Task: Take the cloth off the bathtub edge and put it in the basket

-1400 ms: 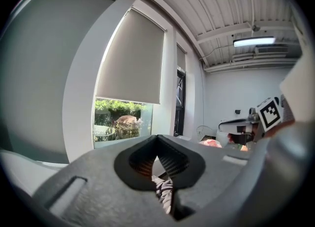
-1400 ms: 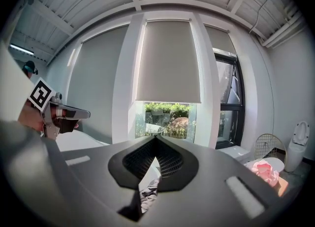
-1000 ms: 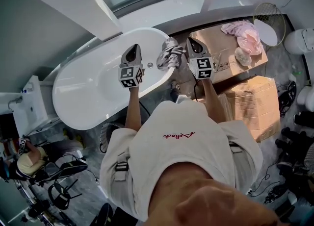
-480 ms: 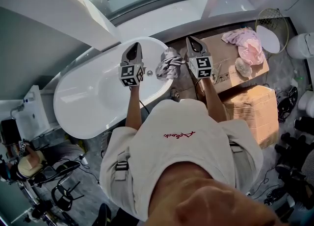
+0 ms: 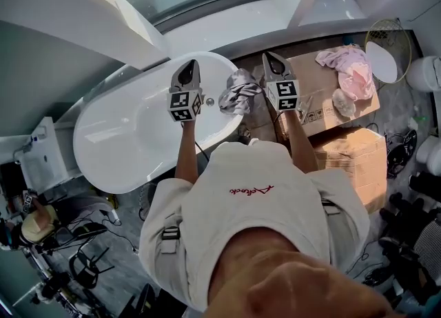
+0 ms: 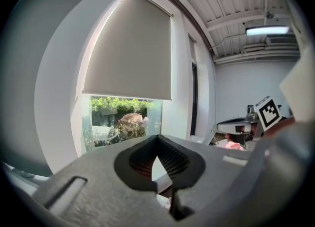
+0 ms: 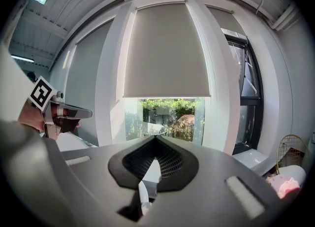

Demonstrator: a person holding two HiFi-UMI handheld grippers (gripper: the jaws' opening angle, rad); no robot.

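Observation:
A grey striped cloth (image 5: 238,93) lies crumpled over the right end rim of the white bathtub (image 5: 103,151). My left gripper (image 5: 186,68) hovers over the tub's basin, just left of the cloth, shut and empty. On the cloth's right side my right gripper (image 5: 272,59) is above the floor gap, also shut and empty. Neither touches the cloth, which lies between their marker cubes. A round gold wire basket (image 5: 388,39) stands at the far right. In the left gripper view the jaws (image 6: 157,136) meet, as they do in the right gripper view (image 7: 156,137); both point at a window.
A cardboard box (image 5: 313,106) with a pink cloth (image 5: 353,68) on it stands right of the tub, and a second box (image 5: 358,165) lies nearer. A white toilet (image 5: 427,75) is at the far right. Stands and cables clutter the floor at lower left and right.
Both grippers moved forward toward the window wall; the tub, cloth and boxes slid lower in the head view, so the cloth now lies level with the marker cubes. Jaws stayed shut.

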